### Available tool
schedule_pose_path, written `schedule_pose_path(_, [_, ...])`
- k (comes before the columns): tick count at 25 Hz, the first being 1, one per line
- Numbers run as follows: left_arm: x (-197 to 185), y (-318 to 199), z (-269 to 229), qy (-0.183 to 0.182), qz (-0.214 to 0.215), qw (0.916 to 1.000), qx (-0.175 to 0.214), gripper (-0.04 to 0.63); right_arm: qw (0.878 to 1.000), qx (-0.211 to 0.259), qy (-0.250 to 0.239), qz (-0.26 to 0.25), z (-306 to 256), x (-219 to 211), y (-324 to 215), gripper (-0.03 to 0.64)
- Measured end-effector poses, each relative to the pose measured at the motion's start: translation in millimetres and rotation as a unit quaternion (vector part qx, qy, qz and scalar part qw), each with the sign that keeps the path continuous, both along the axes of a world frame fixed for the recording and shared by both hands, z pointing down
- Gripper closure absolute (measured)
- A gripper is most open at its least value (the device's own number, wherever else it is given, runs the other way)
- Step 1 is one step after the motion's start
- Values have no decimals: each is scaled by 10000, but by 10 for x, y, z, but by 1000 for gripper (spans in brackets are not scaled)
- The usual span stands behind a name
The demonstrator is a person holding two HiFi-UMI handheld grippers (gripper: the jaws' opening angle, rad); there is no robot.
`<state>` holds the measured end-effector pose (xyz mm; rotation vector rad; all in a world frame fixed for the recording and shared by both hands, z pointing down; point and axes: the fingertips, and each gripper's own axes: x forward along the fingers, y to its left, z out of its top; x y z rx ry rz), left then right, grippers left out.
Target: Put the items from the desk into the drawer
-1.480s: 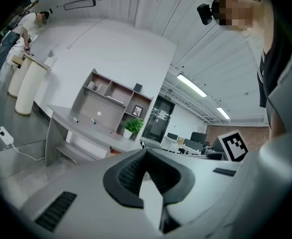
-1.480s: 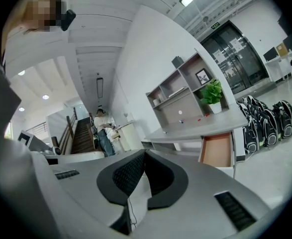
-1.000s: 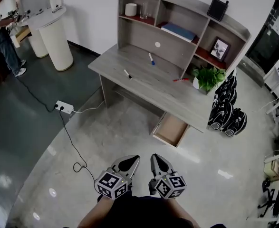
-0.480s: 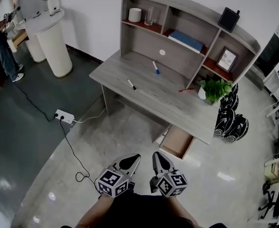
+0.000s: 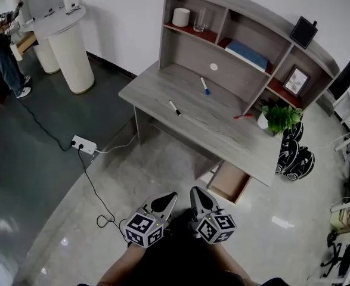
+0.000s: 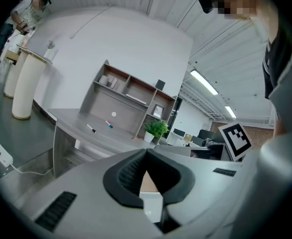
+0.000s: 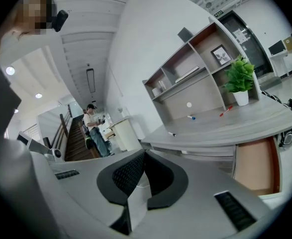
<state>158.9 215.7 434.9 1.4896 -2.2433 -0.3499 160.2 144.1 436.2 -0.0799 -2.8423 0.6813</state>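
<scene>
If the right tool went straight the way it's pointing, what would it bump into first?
The right tool would probably meet the desk first, near its front edge, left of the open drawer. Only bare floor shows before it, though depth is unclear.

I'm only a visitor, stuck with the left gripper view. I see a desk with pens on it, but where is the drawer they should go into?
Observer: In the head view the drawer stands pulled open under the desk, near the end with the plant.
Operator: Is anything in it yet?
Observer: The right gripper view looks into it, and the part that shows is bare wood.
</scene>
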Motion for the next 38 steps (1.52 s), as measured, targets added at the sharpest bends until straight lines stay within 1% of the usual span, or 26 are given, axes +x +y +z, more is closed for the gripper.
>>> schedule_pose_path(4, [-58, 72, 105, 64, -112, 9999, -76, 572, 9999, 142, 22, -17, 69, -65, 20, 626])
schedule_pose_path(8, [-194, 133, 151, 65, -295, 9994, -149, 572, 9999, 71, 95, 100, 133, -215, -52, 624])
schedule_pose_path(12, [-399, 118, 203, 70, -431, 9988, -216, 572, 9998, 58, 188, -55, 208, -463, -71, 623])
schedule_pose_path(17, [-815, 13, 245, 105, -592, 9978, -282, 572, 9989, 124, 363, -269, 298, -934, -153, 623])
schedule_pose_path(22, [-1371, -107, 305, 188, -849, 9957, -319, 572, 9971, 203, 575, -450, 368, -1517, -351, 623])
schedule_pose_path(25, [-1701, -230, 309, 215, -987, 9945, -279, 572, 9965, 195, 611, -528, 367, -1868, -502, 623])
schedule_pose_path(29, [-2078, -388, 345, 351, -1069, 9934, -227, 572, 9951, 245, 660, -697, 388, -2292, -602, 623])
schedule_pose_path(33, [-2345, -527, 385, 373, -1108, 9925, -347, 572, 9928, 289, 810, -834, 468, -2631, -709, 623])
schedule_pose_path(38, [-2644, -583, 462, 480, -1228, 9899, -518, 572, 9898, 347, 1093, -840, 616, -3004, -803, 607])
